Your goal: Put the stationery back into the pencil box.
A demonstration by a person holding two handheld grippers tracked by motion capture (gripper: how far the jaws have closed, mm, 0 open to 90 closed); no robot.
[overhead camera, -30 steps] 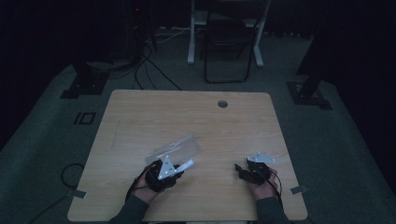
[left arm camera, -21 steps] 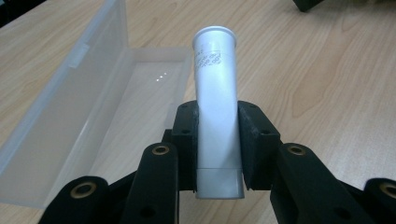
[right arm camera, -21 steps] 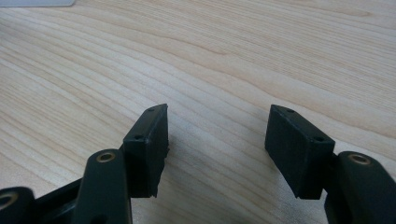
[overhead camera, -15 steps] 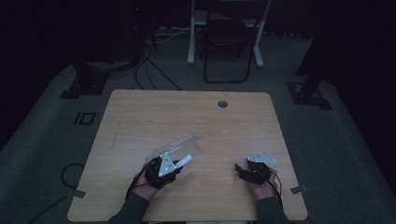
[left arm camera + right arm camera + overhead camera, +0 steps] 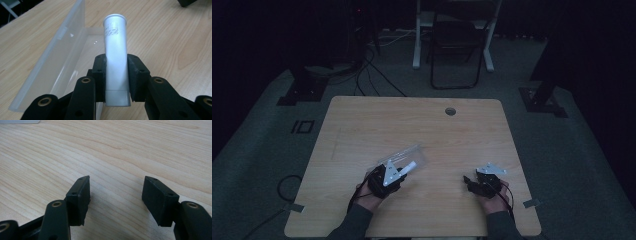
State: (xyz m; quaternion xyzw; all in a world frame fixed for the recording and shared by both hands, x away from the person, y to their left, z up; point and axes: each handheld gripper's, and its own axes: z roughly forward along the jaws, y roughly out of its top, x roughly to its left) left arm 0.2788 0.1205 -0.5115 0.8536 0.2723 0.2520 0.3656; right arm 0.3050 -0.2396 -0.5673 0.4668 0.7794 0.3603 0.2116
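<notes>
My left gripper is shut on a white plastic tube, which points away from the camera over the near end of a clear plastic tray. In the high view the left gripper holds the white tube just in front of the clear tray, left of the table's middle. Near the front right of the table my right gripper rests low. In its own view the right gripper stands open, with bare wood between the pads.
The wooden table has a round cable hole near its far edge. A dark chair and stand bases stand on the floor beyond it. A corner of the clear tray shows at the right gripper view's top.
The left gripper with the tube has shifted slightly by the tray. The right gripper has not moved.
</notes>
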